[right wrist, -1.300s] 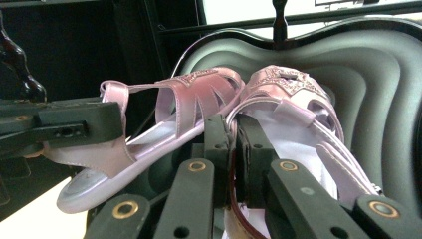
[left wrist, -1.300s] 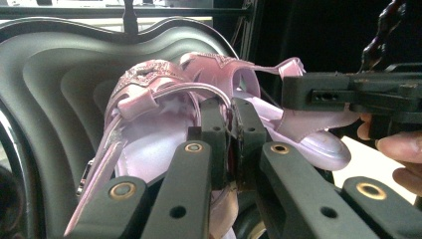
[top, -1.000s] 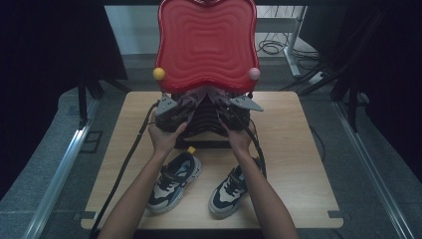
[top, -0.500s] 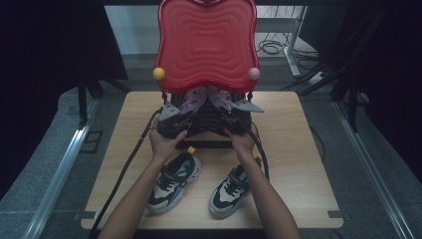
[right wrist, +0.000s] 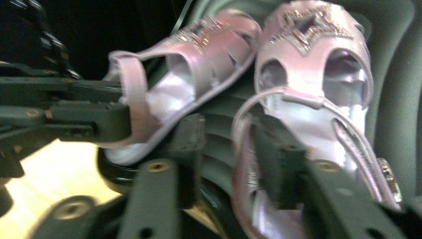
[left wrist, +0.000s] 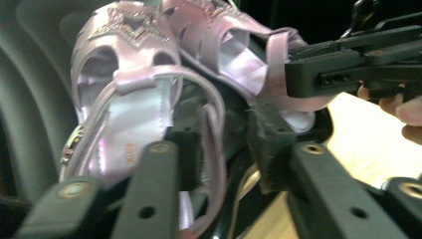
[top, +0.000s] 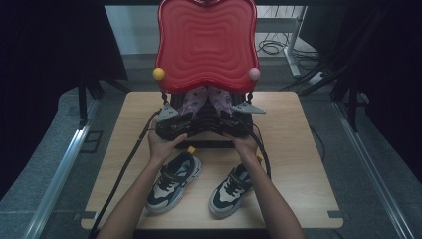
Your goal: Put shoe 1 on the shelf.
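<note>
Left gripper view: left tongs point(left wrist: 221, 154) just opening, jaws apart around left sandal point(left wrist: 129, 99) strap, not pinching. Right tongs point(right wrist: 231, 162) likewise, right sandal point(right wrist: 318, 89). Sandals on rack point(top: 199, 130), table point(top: 298, 164) far edge; sneakers point(top: 174, 181) near edge.

Two pink sandals point(top: 205, 102), two sneakers point(top: 174, 181) and one red rack point(top: 206, 45) are being shown on one bench point(top: 298, 164).
</note>
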Motion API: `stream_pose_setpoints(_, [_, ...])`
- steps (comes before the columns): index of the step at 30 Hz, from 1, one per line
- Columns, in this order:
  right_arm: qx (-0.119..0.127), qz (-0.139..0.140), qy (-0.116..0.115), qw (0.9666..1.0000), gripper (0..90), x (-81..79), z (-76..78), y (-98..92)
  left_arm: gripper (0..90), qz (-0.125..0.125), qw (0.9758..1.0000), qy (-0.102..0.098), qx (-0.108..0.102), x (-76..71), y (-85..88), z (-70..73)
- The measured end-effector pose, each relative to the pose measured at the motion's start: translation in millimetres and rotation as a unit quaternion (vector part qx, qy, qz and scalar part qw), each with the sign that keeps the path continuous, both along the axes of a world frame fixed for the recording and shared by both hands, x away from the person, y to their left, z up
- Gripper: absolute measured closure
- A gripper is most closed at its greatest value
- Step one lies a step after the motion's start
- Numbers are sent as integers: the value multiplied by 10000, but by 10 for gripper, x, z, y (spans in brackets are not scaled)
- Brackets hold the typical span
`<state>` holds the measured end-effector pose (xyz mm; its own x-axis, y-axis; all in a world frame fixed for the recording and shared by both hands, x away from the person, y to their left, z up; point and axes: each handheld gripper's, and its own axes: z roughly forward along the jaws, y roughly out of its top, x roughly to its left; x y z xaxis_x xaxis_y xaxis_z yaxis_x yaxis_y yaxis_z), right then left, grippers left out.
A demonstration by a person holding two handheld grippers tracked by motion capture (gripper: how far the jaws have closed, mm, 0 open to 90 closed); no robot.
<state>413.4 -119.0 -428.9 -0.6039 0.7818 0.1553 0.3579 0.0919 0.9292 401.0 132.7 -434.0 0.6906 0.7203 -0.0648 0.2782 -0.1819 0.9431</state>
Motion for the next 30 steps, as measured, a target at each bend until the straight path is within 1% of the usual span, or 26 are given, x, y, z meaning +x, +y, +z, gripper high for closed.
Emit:
stream_pose_setpoints(1, [36, 38, -51, 10000, 546, -52, 32, -1, 602, 28, 10000, -50, -42, -33, -5, 36])
stream_pose_setpoints(2, [17, 49, -58, 10000, 531, -75, 49, -4, 586, 28, 10000, -50, -42, -33, -5, 36])
stream_pose_setpoints(4, [40, 65, -75, 9999, 520, -90, 60, -4, 571, 47, 9999, -43, -82, -43, 7, 64])
stream_pose_setpoints(6, [62, 96, -93, 9999, 503, -121, 84, -13, 557, 79, 9999, 23, -93, -41, 29, 77])
stream_pose_setpoints(9, [79, 134, -80, 9998, 484, -167, 120, -43, 533, 150, 9998, 125, -15, -55, 45, 79])
stream_pose_setpoints(12, [140, 171, -102, 9997, 477, -213, 121, -82, 511, 148, 9998, 154, -31, -80, 49, 82])
stream_pose_setpoints(14, [149, 212, -91, 9996, 475, -230, 121, -97, 508, 187, 9997, 137, 31, -109, 51, 91])
stream_pose_setpoints(16, [191, 231, -154, 9994, 474, -272, 119, -121, 502, 200, 9996, 161, 74, -139, 60, 105])
stream_pose_setpoints(17, [227, 276, -191, 9992, 472, -313, 122, -146, 493, 189, 9996, 182, 72, -155, 67, 112])
stream_pose_setpoints(20, [211, 298, -224, 9991, 468, -349, 128, -170, 483, 103, 9996, 243, 132, -203, 104, 122])
stream_pose_setpoints(22, [193, 355, -233, 9989, 462, -383, 134, -199, 481, 104, 9994, 257, 198, -245, 134, 121])
stream_pose_setpoints(23, [183, 404, -239, 9987, 459, -422, 135, -229, 477, 82, 9994, 281, 203, -264, 153, 120])
stream_pose_setpoints(24, [176, 423, -259, 9986, 458, -440, 133, -245, 476, 75, 9992, 340, 206, -315, 192, 117])
stream_pose_setpoints(25, [182, 438, -259, 9985, 458, -463, 133, -260, 474, 75, 9992, 340, 206, -315, 192, 117])
stream_pose_setpoints(27, [192, 452, -255, 9985, 458, -484, 132, -275, 474, 49, 9991, 380, 173, -367, 231, 106])
stream_pose_setpoints(28, [226, 461, -273, 9983, 458, -521, 129, -303, 465, 13, 9990, 410, 163, -392, 251, 99])
stream_pose_setpoints(30, [244, 462, -283, 9982, 459, -542, 127, -318, 462, -64, 9989, 437, 163, -441, 283, 85])
